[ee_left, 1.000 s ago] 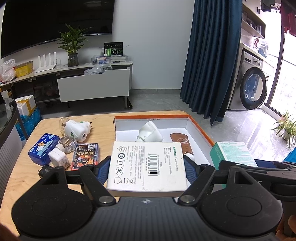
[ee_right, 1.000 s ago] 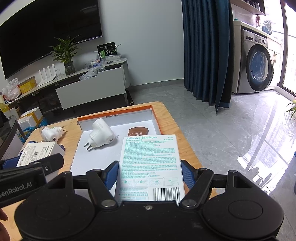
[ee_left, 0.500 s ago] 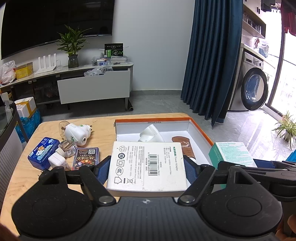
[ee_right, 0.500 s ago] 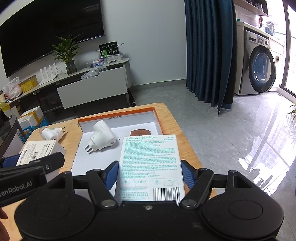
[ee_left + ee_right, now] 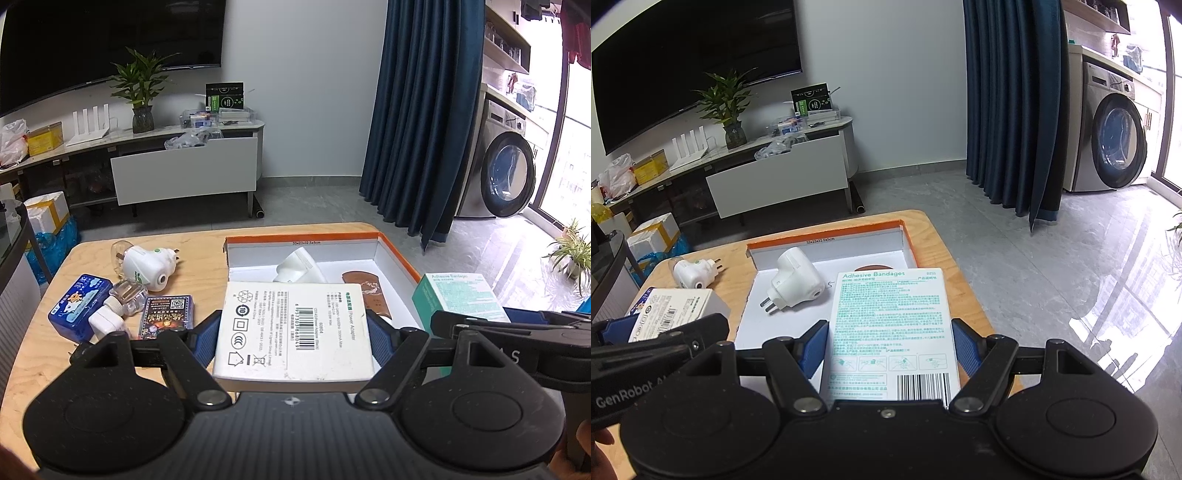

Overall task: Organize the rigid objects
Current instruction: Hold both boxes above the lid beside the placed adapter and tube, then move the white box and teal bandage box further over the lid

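1. My left gripper [image 5: 291, 332] is clamped on the white adapter box [image 5: 293, 330], its long axis running straight ahead toward the orange-rimmed tray [image 5: 399, 260], which lies directly in front and below.
2. My right gripper [image 5: 889, 343] grips the bandage box [image 5: 892, 332], also lengthwise forward; it hangs over the tray's near right corner, so I judge this hand the nearer to a drop.
3. Readable print: "Adhesive Bandages" on mine at right, "Power Adapter" at left, "GenRobot" on the tool.
4. Inside the tray lie a white plug [image 5: 794, 282] and, probably, a brown comb [image 5: 365, 291], partly hidden.
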### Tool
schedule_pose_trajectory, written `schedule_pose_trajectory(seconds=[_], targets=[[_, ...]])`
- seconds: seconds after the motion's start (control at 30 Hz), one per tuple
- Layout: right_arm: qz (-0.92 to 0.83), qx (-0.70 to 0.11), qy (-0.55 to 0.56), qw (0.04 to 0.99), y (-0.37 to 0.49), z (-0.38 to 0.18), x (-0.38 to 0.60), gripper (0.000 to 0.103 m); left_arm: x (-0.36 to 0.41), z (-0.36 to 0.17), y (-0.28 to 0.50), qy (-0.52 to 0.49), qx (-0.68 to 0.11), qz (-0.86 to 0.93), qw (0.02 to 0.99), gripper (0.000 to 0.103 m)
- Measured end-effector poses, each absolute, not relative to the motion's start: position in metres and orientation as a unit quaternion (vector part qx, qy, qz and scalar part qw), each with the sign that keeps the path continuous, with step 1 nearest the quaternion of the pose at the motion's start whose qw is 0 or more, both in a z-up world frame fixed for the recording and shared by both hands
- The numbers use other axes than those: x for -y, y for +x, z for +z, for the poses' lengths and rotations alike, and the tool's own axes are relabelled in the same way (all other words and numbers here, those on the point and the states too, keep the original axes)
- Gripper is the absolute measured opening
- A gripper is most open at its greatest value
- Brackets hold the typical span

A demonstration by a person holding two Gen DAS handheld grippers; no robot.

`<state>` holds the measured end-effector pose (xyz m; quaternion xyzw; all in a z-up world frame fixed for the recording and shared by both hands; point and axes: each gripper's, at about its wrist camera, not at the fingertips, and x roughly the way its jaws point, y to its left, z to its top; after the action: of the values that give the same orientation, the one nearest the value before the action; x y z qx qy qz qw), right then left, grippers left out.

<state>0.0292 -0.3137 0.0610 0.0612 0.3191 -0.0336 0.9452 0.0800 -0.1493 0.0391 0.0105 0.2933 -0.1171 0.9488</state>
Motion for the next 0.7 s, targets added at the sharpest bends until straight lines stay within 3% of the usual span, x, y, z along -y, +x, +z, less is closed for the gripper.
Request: schedule_pose_trajectory(seconds=[0.7], targets=[[-0.029, -0.323, 0.049, 0.945, 0.046, 0.059, 0.313, 0.084, 0.149, 0.034, 0.094, 0.006, -0.301, -0.116, 0.946, 0.079]])
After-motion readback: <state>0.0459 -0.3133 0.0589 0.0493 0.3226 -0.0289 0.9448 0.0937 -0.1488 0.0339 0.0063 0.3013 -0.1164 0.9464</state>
